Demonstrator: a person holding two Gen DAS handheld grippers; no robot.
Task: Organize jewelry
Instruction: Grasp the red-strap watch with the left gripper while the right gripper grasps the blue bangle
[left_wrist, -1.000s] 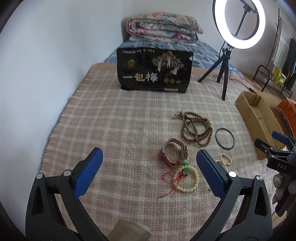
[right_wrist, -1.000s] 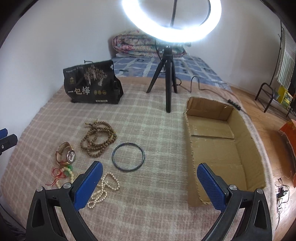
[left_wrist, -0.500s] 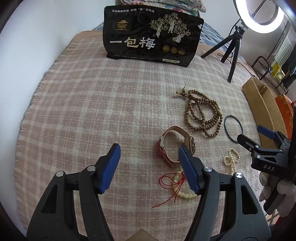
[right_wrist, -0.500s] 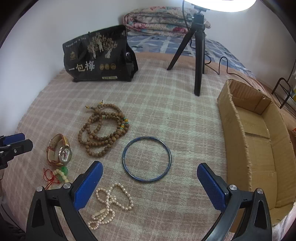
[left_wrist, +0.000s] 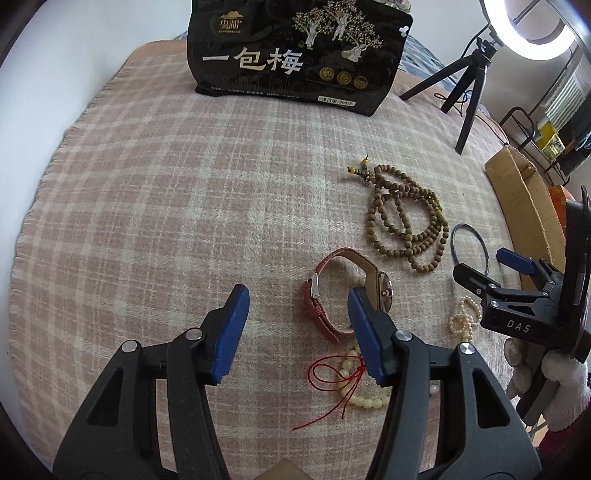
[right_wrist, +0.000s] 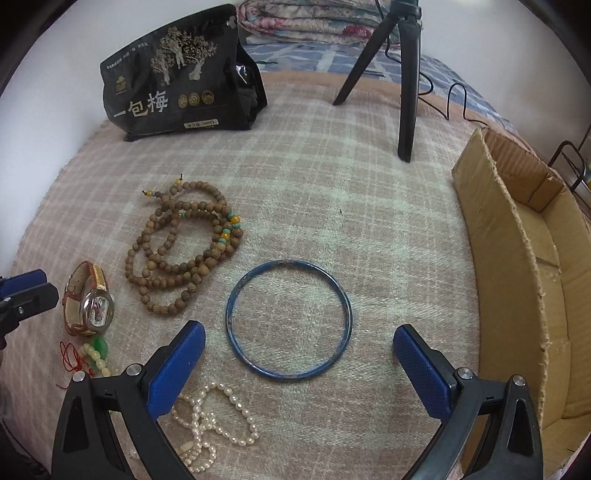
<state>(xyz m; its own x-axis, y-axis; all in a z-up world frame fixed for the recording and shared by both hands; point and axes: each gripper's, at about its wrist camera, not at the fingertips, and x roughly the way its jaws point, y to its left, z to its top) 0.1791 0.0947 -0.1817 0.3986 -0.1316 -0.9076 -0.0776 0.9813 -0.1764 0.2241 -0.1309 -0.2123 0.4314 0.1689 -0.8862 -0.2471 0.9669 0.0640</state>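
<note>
Left claw (left_wrist: 297, 325) hangs spread beside the red-strapped watch (left_wrist: 347, 291), its right pad at the case; right claw (right_wrist: 299, 365), spread wide, faces the blue bangle (right_wrist: 289, 319) at 12 o'clock on the plaid blanket (right_wrist: 351, 199).

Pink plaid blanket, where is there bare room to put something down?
The pink plaid blanket lies bare between the black snack bag and the left claw. Another bare strip runs between the blue ring bangle and the cardboard box. It is crowded around the red-strapped watch and wooden bead strand.
</note>
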